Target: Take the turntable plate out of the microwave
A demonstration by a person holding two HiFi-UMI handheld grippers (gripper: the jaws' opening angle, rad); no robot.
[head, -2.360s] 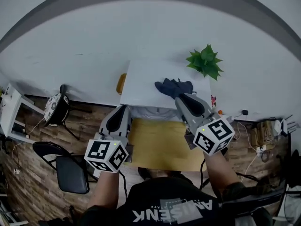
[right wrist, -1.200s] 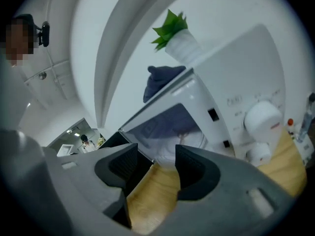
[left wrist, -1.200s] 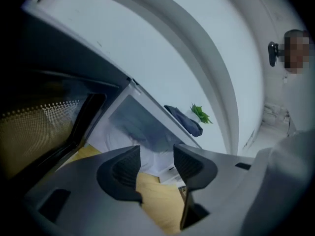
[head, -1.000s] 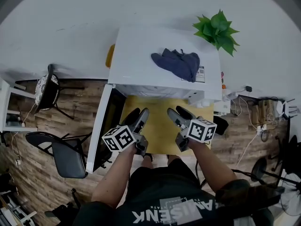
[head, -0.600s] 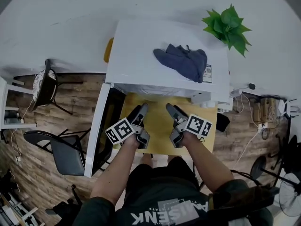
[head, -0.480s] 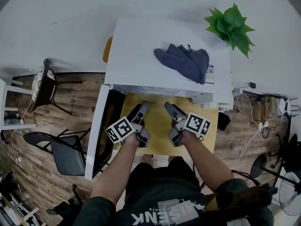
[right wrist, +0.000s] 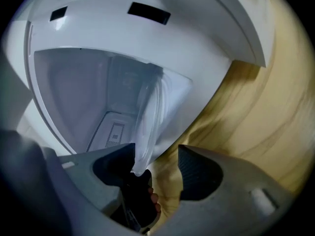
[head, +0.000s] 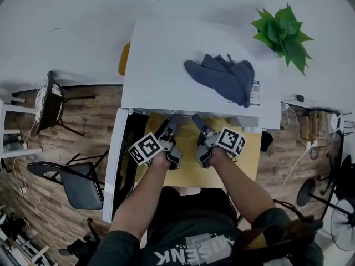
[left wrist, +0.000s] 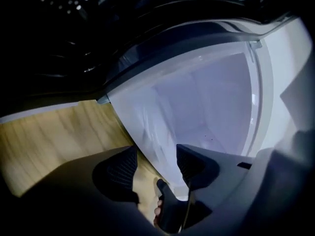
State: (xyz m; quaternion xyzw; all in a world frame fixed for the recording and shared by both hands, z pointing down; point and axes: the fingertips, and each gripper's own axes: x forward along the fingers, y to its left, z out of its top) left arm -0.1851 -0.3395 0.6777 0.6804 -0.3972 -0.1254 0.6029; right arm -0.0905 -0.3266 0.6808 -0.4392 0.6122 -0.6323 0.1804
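**A:** Where is the turntable plate (right wrist: 147,124)?

**B:** Inside the microwave (head: 166,60), and it seems to lie flat on the cavity floor. The right gripper view shows its glassy rim edge-on, reaching out between the jaws.

**A:** Is it gripped?

**B:** Not yet. The right gripper (right wrist: 156,156) has its jaws apart, with the rim close by 1 pad and the other pad clear of it. The left gripper (left wrist: 156,154) is spread wide too, and its jaws have just been opening. A pale sheet that I take for the same rim runs between them, unpressed.

**A:** Why are both turned on their sides?

**B:** Probably so 1 jaw goes over the rim and 1 under. 2 grips should keep the glass level.

**A:** And around it?

**B:** The door (head: 113,165) hangs open at 9 o'clock of the mouth, leaving the 6 o'clock side free for both grippers. The wooden table (head: 249,148) in front looks like the landing place. A blue cloth (head: 224,82) lies on the microwave's top, and a plant (head: 285,29) stands at 1 o'clock.
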